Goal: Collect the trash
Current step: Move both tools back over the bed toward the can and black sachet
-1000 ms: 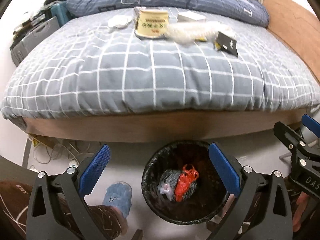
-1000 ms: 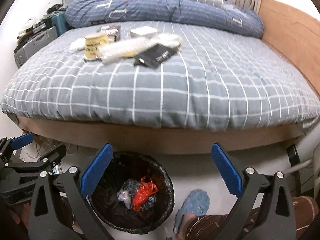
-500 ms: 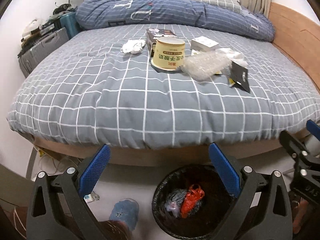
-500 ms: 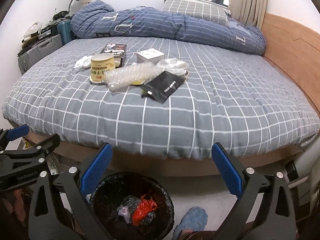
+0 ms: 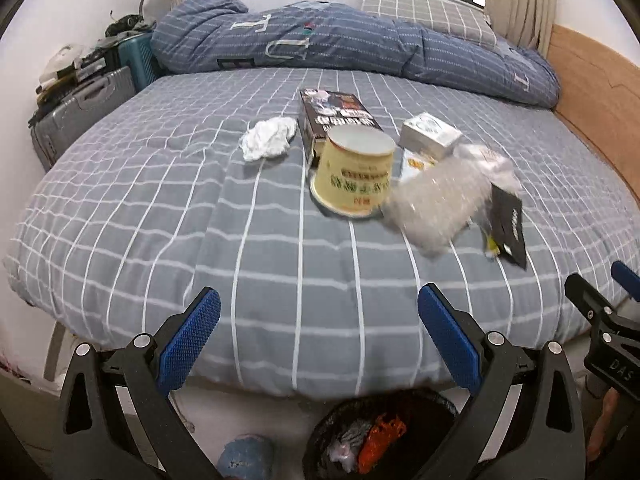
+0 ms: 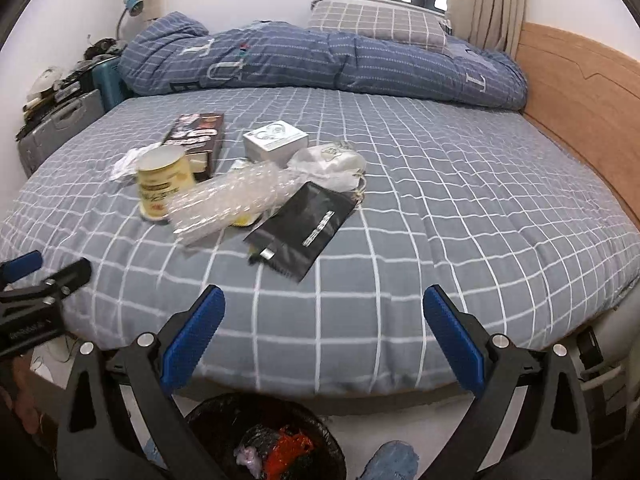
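Note:
Trash lies in a cluster on the grey checked bed [image 5: 168,216]: a yellow paper cup [image 5: 353,172] upside down, a crumpled white tissue [image 5: 269,138], a dark carton [image 5: 336,114], a small white box [image 5: 430,134], clear bubble wrap [image 5: 436,196] and a black pouch [image 6: 302,228]. A black-lined bin [image 5: 384,436] with red and grey scraps stands on the floor below the bed edge. My left gripper [image 5: 318,330] and right gripper [image 6: 323,330] both hang open and empty over the bed's near edge, well short of the trash.
A rolled blue quilt [image 6: 320,60] and a pillow [image 6: 376,24] lie at the back of the bed. Suitcases [image 5: 80,112] stand at the left wall, and a wooden headboard [image 6: 580,100] runs along the right. A person's blue slipper [image 6: 394,462] is beside the bin.
Both grippers have risen and tilted up from over the bin toward the bed; the trash cluster now looks nearer and larger. Both stayed open.

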A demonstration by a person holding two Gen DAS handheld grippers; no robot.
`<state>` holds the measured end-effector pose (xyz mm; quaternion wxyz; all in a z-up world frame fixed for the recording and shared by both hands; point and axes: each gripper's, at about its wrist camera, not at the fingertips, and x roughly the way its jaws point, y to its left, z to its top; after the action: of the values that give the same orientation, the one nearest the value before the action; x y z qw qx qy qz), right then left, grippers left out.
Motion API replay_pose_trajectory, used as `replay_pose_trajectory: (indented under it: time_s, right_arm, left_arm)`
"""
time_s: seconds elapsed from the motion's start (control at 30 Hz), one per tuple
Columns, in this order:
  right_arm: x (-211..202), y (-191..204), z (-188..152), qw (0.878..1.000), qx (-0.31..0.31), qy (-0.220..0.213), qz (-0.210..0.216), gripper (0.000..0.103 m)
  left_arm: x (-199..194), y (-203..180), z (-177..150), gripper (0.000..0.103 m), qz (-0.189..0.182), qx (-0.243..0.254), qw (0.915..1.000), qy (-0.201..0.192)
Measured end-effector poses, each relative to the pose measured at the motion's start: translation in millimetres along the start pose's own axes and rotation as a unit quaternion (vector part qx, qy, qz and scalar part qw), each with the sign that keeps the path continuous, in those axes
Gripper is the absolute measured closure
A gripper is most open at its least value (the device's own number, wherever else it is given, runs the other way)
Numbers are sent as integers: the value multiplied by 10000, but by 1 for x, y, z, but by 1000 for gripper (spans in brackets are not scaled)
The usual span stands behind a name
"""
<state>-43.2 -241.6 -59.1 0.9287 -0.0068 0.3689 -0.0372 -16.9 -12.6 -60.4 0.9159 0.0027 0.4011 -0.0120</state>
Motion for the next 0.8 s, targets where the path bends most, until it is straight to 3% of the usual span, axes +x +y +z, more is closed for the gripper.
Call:
replay_pose_trajectory:
  time_s: [0.8]
  right_arm:
    - [104, 5, 50, 9966, 442, 694, -25, 12]
  left_arm:
    - [88, -27, 76, 7, -239, -17, 9997, 77]
